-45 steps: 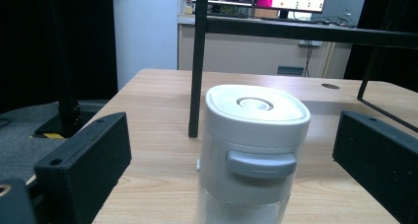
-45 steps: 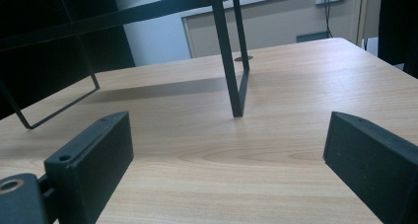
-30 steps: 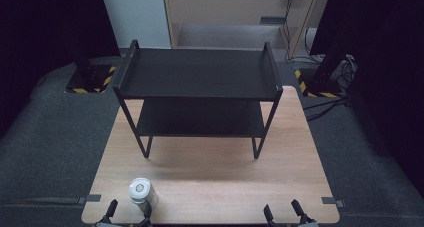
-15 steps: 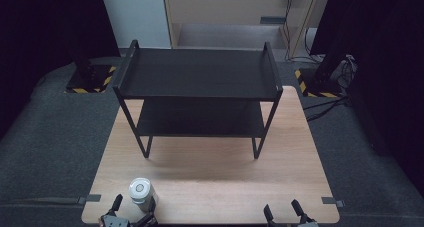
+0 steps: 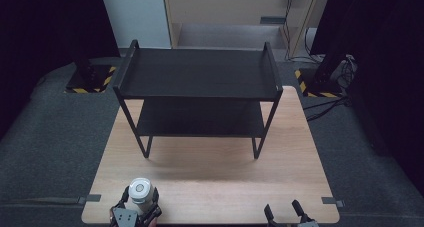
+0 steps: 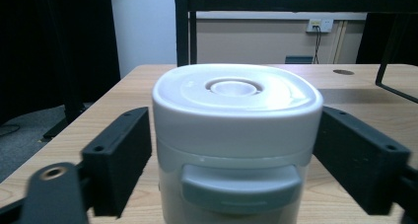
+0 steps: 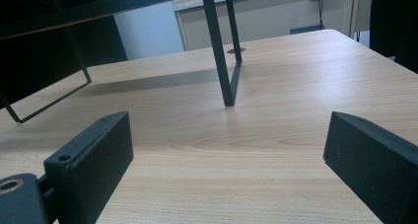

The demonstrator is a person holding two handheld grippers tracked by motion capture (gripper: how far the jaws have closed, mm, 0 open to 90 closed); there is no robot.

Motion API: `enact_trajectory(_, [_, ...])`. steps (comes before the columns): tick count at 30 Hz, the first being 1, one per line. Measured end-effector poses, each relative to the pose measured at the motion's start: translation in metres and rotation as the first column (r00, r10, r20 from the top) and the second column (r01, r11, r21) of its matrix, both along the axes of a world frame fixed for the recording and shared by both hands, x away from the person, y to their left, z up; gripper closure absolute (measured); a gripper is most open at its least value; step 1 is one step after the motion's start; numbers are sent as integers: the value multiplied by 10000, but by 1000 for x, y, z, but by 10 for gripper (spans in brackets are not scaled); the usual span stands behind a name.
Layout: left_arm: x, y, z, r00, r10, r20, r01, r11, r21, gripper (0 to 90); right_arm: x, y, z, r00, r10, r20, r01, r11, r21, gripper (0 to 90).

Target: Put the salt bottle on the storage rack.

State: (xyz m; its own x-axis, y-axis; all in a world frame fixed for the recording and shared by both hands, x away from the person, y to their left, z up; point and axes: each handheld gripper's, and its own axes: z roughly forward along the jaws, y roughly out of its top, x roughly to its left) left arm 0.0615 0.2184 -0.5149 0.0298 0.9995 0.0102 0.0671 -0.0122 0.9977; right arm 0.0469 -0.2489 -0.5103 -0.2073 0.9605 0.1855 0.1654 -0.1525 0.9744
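Jar (image 5: 139,193) with its white lid stands at the table's (image 5: 210,187) near left corner, between the left gripper's (image 6: 231,150) wide jaws, not yet touching. Best to close squarely on the body under the lid. Right gripper (image 7: 226,160) waits wide and empty.

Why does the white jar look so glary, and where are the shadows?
Left gripper view: the jar lid catches soft overhead glare, and the near jaw edges blur. Right gripper view: the shelf throws a dark shadow across the table. High view: the surroundings fall into darkness.
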Motion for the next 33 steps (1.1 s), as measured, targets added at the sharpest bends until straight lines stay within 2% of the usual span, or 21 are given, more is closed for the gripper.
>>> enact_trajectory(2, [-1, -1, 0, 10000, 85, 22, -86, 9999, 100, 264, 0, 0, 0, 10000, 7, -10, -7, 10000, -15, 49])
enact_trajectory(4, [-1, 2, -1, 10000, 30, 62, -30, 10000, -16, 302, 1, 0, 0, 10000, 16, -6, -16, 10000, -18, 49])
enact_trajectory(18, [2, 10, 1, 9996, -299, -15, 299, 9995, 72, 307, 3, 1, -1, 9999, 120, -73, -121, 9999, -74, 50])
enact_trajectory(22, [2, 14, 5, 9990, -426, -147, 426, 9991, 38, 308, 3, 1, 0, 9999, 102, -76, -102, 9999, -88, 51])
enact_trajectory(25, [1, 18, 10, 9980, -575, -244, 568, 9979, -295, 309, 2, 1, 1, 9999, 74, -69, -74, 9999, -78, 52])
enact_trajectory(29, [-1, 18, 20, 9979, -630, -115, 627, 9977, -258, 308, 2, 0, 3, 10000, 87, -6, -88, 9998, -151, 52])
enact_trajectory(33, [-1, 18, 37, 9977, -670, 105, 673, 9974, -262, 308, 2, 1, 5, 9999, 124, 58, -123, 9998, -186, 53])
